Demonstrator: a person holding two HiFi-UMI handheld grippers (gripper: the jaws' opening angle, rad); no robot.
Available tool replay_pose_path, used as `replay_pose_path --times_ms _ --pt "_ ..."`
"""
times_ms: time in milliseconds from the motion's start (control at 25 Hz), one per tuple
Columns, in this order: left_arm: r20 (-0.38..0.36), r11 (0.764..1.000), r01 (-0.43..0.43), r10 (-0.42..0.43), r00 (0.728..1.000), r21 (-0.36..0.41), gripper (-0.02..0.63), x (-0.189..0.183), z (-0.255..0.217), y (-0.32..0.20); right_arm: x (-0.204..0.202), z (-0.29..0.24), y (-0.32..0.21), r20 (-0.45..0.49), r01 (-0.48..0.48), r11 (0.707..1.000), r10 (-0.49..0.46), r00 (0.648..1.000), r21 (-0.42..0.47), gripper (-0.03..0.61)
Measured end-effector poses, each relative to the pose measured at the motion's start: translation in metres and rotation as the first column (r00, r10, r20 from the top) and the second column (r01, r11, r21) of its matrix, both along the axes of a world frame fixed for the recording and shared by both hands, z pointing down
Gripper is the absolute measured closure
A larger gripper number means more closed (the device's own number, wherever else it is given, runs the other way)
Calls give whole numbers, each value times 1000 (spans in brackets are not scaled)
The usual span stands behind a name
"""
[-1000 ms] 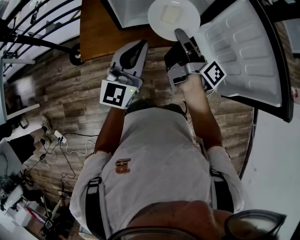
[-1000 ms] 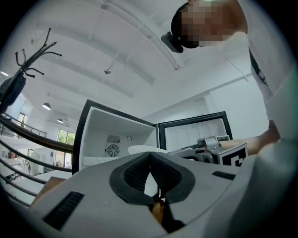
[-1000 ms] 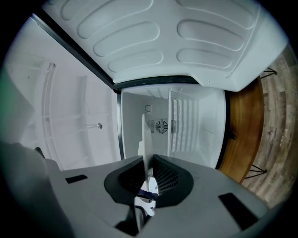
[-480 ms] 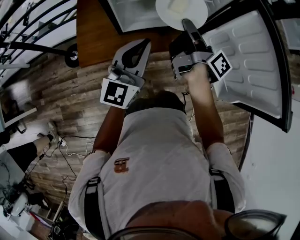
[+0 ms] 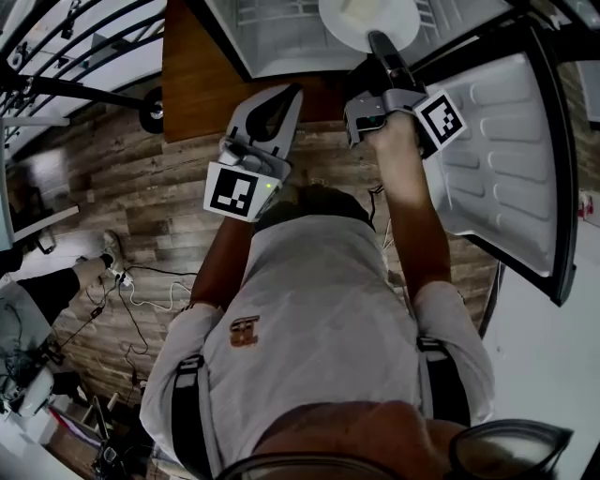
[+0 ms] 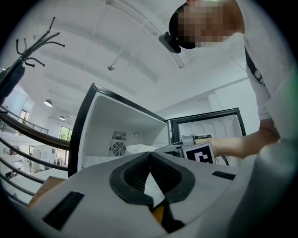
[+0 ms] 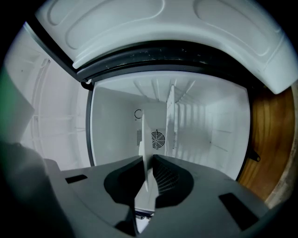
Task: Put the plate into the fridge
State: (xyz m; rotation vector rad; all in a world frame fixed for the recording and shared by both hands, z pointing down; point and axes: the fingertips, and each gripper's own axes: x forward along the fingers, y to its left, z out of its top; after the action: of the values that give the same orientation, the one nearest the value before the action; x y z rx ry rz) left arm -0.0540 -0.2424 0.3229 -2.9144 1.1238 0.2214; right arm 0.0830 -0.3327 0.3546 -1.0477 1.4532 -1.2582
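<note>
The plate [image 5: 367,21] lies flat, with its round face up in the head view. Being round, it has no long axis. Its near rim points back toward the person and its far rim points into the fridge [image 5: 272,37]. In the right gripper view the plate [image 7: 143,139] appears edge-on as a thin white line, aimed at the back wall of the fridge [image 7: 219,125] and the round fan vent [image 7: 158,139]. The plate sits at the open front of the compartment. Whether it touches a shelf cannot be told.

The right claw [image 5: 378,42] is clenched on the plate's near rim, and both pads of the right claw [image 7: 148,160] press the rim from either side. The right arm is stretched straight forward toward the opening, beside the open door [image 5: 506,141].

The left claw [image 5: 286,94] is clenched on nothing. In the left gripper view the tips of the left claw [image 6: 150,155] meet with no item between them. The left arm is bent and held nearer the body, above the plank floor [image 5: 122,206]. Its claw points toward the fridge [image 6: 116,121], left of the plate and well apart from it.
</note>
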Motion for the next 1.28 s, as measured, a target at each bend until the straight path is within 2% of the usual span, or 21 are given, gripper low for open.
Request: replay_pose_path --times_ms 280,560,920,1280 --pt "-8 998 59 -59 998 -1 595 16 -5 -28 7 -6 -37 -13 4 1000 -4 1000 -28 528" --pt "-9 995 100 -100 995 6 595 33 -5 -42 21 -2 -58 20 13 998 -12 1000 -67 528" --pt "8 998 63 -63 998 -8 595 31 -5 -58 30 3 -72 22 -39 994 41 999 -104 528" --pt "-19 1000 22 -22 1000 -23 595 29 1 -60 32 11 -75 10 -75 988 77 997 -133 528"
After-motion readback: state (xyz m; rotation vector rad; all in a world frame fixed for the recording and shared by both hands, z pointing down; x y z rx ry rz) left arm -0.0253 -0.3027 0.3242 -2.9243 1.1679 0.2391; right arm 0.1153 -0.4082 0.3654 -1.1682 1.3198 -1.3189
